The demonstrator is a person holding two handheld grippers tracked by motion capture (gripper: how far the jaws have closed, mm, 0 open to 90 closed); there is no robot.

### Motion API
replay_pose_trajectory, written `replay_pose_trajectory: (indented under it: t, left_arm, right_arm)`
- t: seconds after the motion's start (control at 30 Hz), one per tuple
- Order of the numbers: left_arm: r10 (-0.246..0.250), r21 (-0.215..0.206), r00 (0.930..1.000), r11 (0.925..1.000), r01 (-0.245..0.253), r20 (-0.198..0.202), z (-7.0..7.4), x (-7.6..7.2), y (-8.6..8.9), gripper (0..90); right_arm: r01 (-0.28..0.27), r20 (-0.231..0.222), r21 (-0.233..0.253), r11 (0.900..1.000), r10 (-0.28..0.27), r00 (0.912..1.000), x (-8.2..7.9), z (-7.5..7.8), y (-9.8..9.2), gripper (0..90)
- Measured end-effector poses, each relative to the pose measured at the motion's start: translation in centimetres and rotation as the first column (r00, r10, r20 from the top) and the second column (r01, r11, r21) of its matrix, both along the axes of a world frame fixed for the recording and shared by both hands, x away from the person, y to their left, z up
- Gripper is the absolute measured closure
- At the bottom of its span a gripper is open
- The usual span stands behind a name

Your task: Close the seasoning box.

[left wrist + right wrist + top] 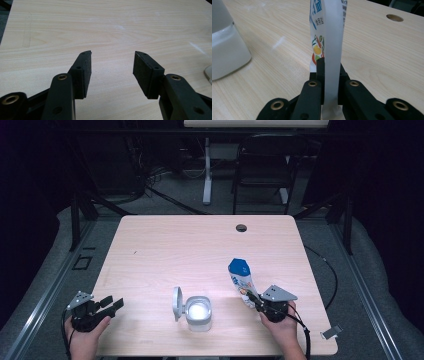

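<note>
Right gripper [254,301]: sits at about 5 o'clock on the table, held in the person's right hand [281,326]; its jaws are closed tight on the lower end of a pouch, pinching the flat seam between the pads, as the right gripper view shows.
Pouch [241,281]: a white bag with a blue top and coloured printing, rising from the right gripper's jaws and leaning toward 11 o'clock; its blue end stands clear above the tabletop. In the right gripper view the pouch [329,45] runs edge-on straight up from the clamped pads.
Left gripper [111,305]: at about 7 o'clock, near the table's near-left corner, held in the left hand [86,334]; its jaws stand wide apart with bare wood between the pads and nothing in them, seen plainly in the left gripper view.
Container [198,312]: a clear, squarish tub with white contents, at about 6 o'clock, between the two grippers and nearer the right one, apart from the pouch.
Lid [177,303]: grey, hinged open and standing upright on the container's 9 o'clock side.
Table [165,245]: light wood, with a round cable hole [241,227] near the far edge at about 1 o'clock.
</note>
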State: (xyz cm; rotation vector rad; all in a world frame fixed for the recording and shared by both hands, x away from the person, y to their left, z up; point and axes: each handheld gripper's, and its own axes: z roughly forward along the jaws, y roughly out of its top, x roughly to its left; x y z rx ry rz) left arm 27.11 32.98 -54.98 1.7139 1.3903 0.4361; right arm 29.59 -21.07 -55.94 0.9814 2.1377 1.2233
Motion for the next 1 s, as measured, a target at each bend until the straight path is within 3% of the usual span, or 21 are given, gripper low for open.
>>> replay_pose_trajectory:
  t: [0.57, 0.73, 1.0]
  left_arm:
    - [0.001, -0.007, 0.9998, 1.0000, -0.001, 0.018, 0.3, -0.1, -0.1, 49.3]
    - [-0.015, -0.008, 0.9994, 0.9999, 0.015, 0.031, 0.7, -0.2, -0.6, 49.3]
    - [-0.043, 0.007, 0.9984, 0.9991, 0.043, 0.035, 1.0, -0.2, -1.4, 49.3]
  right_arm:
    - [0.002, -0.002, -0.058, 0.998, -0.002, 1.0000, -0.7, 0.3, -0.5, 88.3]
    - [0.023, -0.003, -0.044, 0.999, -0.023, 0.9997, -0.7, 0.6, -0.5, 88.7]
    - [0.027, 0.027, 0.028, 0.999, -0.028, 0.9992, -0.7, 1.2, -0.4, 88.8]
